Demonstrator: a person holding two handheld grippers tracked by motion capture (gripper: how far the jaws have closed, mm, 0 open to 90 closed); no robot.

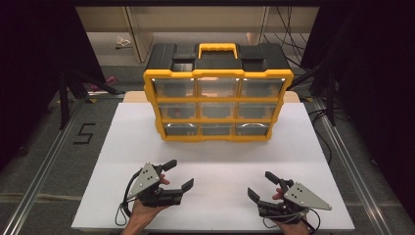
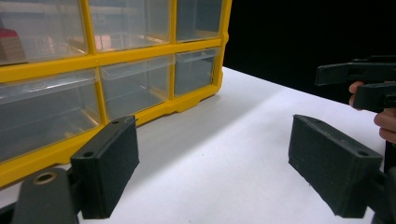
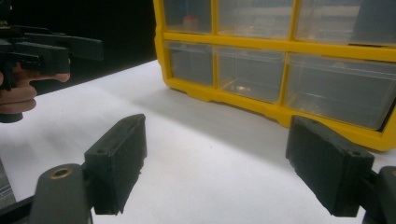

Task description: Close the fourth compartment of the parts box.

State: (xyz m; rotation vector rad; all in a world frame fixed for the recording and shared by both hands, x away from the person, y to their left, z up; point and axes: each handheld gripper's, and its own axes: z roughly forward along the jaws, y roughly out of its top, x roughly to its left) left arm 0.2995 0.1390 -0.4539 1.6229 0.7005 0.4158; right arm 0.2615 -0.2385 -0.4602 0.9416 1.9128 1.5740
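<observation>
A yellow and black drawer organizer (image 1: 218,93) with clear drawers and a yellow handle stands upright at the back of the white table (image 1: 215,161). All its drawers look closed. My left gripper (image 1: 178,175) rests low near the front left, open, with nothing between its jaws. My right gripper (image 1: 262,185) sits near the front right, also open and empty. From the left gripper view (image 2: 212,163) the organizer (image 2: 112,70) lies ahead to the left. In the right gripper view (image 3: 215,163) the organizer (image 3: 280,65) is ahead to the right, with a small red item (image 3: 189,20) in an upper drawer.
The white table's surface lies bare between the grippers and the organizer. Dark floor with a taped "5" (image 1: 84,132) lies left of the table. Metal rails run along both sides, and tripod legs (image 1: 66,93) and cables stand at the back.
</observation>
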